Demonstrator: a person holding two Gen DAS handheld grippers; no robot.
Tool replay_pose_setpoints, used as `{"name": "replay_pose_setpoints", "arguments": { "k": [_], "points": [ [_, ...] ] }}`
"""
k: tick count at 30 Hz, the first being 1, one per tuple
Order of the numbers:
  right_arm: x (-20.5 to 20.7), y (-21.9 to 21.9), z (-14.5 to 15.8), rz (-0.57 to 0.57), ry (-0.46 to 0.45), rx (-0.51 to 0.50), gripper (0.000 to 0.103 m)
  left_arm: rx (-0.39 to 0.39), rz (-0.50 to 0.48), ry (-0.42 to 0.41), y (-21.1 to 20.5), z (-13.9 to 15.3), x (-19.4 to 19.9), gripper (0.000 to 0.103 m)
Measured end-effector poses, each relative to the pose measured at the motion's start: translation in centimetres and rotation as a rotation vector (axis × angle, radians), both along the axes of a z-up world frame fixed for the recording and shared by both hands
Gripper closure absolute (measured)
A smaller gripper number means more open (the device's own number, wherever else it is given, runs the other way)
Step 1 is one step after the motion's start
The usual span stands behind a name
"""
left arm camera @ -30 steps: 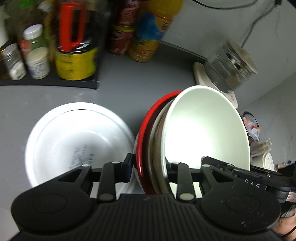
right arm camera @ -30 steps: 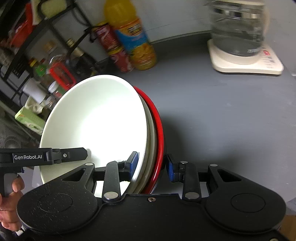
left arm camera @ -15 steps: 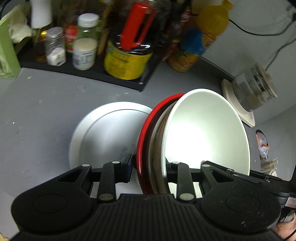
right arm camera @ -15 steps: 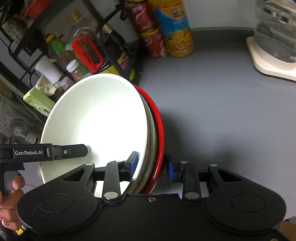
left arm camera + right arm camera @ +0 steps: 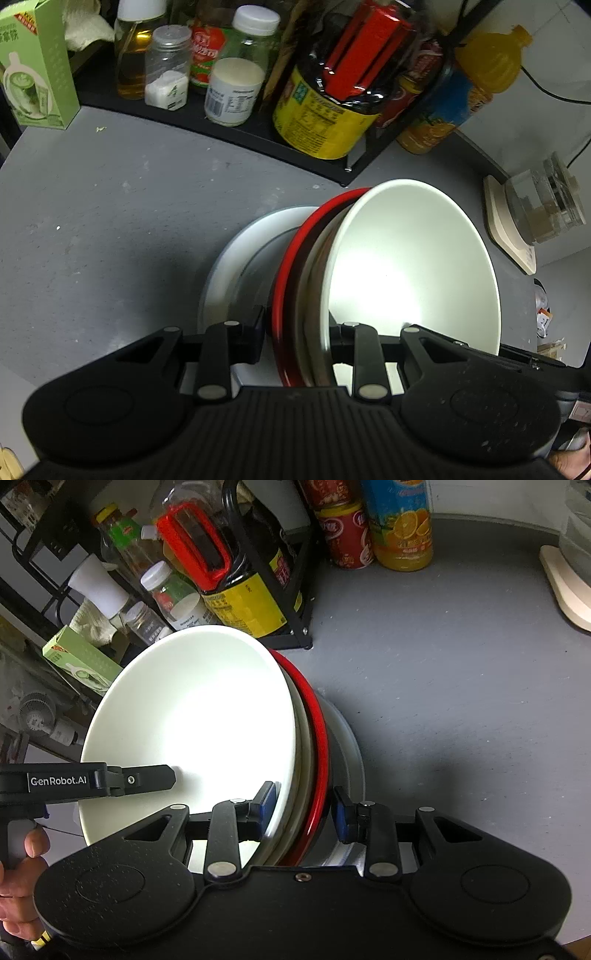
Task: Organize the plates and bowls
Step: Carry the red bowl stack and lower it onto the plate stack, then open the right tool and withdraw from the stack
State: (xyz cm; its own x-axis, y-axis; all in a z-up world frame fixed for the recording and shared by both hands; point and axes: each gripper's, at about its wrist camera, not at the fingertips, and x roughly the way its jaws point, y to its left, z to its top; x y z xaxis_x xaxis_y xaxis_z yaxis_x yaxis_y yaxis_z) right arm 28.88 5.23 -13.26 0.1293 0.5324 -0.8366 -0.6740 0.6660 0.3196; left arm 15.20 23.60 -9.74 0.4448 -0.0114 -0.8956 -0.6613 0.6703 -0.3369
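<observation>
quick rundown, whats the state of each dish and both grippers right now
white bowl: tipped on edge, empty, nested in the stack
red plate: on edge, outermost of the held stack
white plate: flat on the counter, beside and partly behind the stack
left gripper: shut on the stack's rim
right gripper: around the stack's rim, blue pad off the red plate

The plate [image 5: 236, 258] is mostly hidden behind the held stack [image 5: 314, 280]. The kettle [image 5: 576, 524] is cut by the edge; jar labels [image 5: 229, 99] are unreadable.
</observation>
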Motion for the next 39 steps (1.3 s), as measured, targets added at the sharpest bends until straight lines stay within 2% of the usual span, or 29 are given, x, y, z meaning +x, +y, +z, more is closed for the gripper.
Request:
{"name": "replay_pose_setpoints", "arguments": {
  "k": [12,15,19,23,25,29,33,39],
  "points": [
    [0.1,0.8,-0.8,-0.016,0.016,-0.018,0.07,-0.03,-0.001,0.014,1.0,-1.3,-0.1,0.076],
    [-0.1,0.5,-0.6,-0.022,0.018,-0.004,0.066,-0.026,-0.009,0.017,1.0,-1.2,0.1,0.075],
    [-0.4,-0.5,0.3,-0.052,0.006,0.042,0.062,0.031,-0.049,-0.017,0.7,0.2,0.2,0.072],
    [-0.9,-1.8,1.5,-0.103,-0.017,0.071,0.048,0.054,-0.086,-0.026,0.7,1.4,0.3,0.07],
    [-1.1,-2.3,2.0,-0.115,-0.028,0.079,0.043,0.074,-0.101,-0.033,0.6,2.2,0.4,0.065],
    [-1.5,-3.7,3.5,-0.143,-0.079,0.094,0.022,0.119,-0.112,-0.047,0.3,3.8,0.5,0.043],
    [-1.3,-5.8,4.9,-0.183,-0.129,0.118,0.014,0.159,-0.121,-0.073,-0.4,5.3,0.8,0.028],
    [-0.7,-10.3,6.4,-0.287,-0.181,0.155,0.007,0.207,-0.157,-0.1,-1.9,7.2,1.8,0.018]
  ]
}}
